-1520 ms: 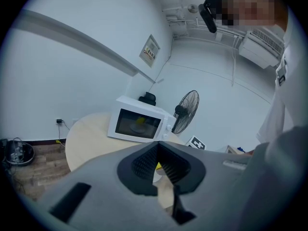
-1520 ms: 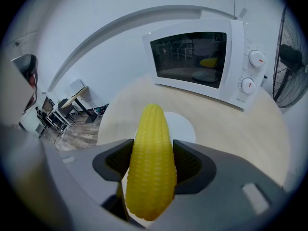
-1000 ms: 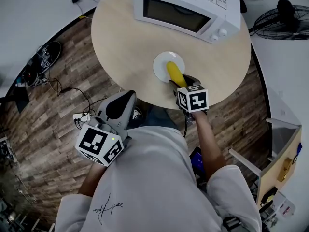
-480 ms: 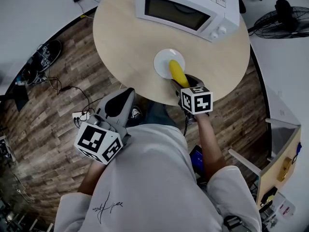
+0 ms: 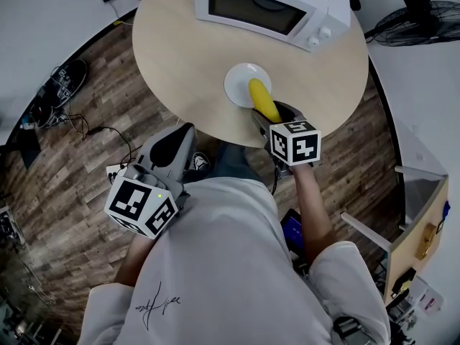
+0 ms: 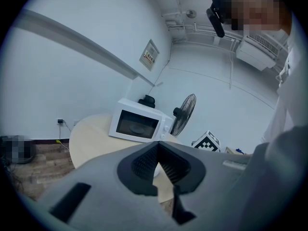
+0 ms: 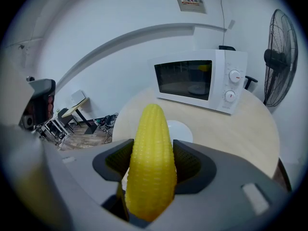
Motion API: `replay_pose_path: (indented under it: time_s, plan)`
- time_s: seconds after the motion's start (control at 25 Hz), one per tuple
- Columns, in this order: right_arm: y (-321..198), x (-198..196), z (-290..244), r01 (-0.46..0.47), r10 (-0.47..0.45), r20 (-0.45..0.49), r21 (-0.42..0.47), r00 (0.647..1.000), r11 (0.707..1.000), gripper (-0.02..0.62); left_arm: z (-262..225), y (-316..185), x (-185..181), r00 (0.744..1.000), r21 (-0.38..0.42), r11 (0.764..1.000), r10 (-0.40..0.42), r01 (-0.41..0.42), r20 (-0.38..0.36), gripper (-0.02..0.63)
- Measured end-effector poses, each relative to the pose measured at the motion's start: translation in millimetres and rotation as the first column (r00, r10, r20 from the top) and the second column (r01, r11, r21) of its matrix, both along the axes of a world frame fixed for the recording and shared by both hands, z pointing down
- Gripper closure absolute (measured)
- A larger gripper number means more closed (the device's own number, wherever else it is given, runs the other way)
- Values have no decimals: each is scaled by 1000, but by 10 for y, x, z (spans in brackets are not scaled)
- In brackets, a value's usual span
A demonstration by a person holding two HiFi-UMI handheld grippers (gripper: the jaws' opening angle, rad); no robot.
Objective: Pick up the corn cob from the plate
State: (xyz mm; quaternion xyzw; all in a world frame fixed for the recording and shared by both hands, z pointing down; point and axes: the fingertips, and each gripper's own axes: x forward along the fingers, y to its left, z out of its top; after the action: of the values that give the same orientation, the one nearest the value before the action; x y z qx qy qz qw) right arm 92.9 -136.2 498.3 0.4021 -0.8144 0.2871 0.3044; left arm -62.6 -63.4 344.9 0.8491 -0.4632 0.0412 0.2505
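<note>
Head view first, from the left: our left gripper (image 5: 181, 136) hangs off the round table (image 5: 180, 56) at about 7 o'clock from its middle, over the wooden floor (image 5: 79, 171) and well apart from the plate. In the left gripper view its jaws are pressed together with nothing between them (image 6: 158, 163), pointing toward the white microwave (image 6: 137, 124).

On the table, the microwave (image 5: 269, 6) stands at the 12 o'clock edge. The white plate (image 5: 237, 81) lies near the middle, at 6 o'clock from it.

The corn cob (image 5: 264, 99) lies over the plate's rim at about 5 o'clock, its tip pointing toward 11 o'clock. Our right gripper (image 5: 277, 115) reaches in from the table's 5 o'clock edge and has it. In the right gripper view both pads are clamped on the yellow cob (image 7: 150, 162) at its thick end, and the plate (image 7: 185, 129) shows beyond the tip, with the microwave (image 7: 202, 78) behind. We cannot tell whether the cob touches the plate.

A black standing fan (image 5: 417, 20) sits on the floor at 2 o'clock.
</note>
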Motion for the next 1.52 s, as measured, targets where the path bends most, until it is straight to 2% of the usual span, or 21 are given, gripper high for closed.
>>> replay_pose_path:
  time_s: [0.88, 1.52]
  plan:
    - [143, -106, -499, -70, 63, 74, 86, 995, 994, 325, 29, -20, -203, 1000, 0, 1000, -3, 3, -30, 603]
    - [310, -149, -1032, -193, 159, 173, 198, 972, 961, 325, 20, 10, -429, 999, 3, 1000, -3, 3, -34, 603]
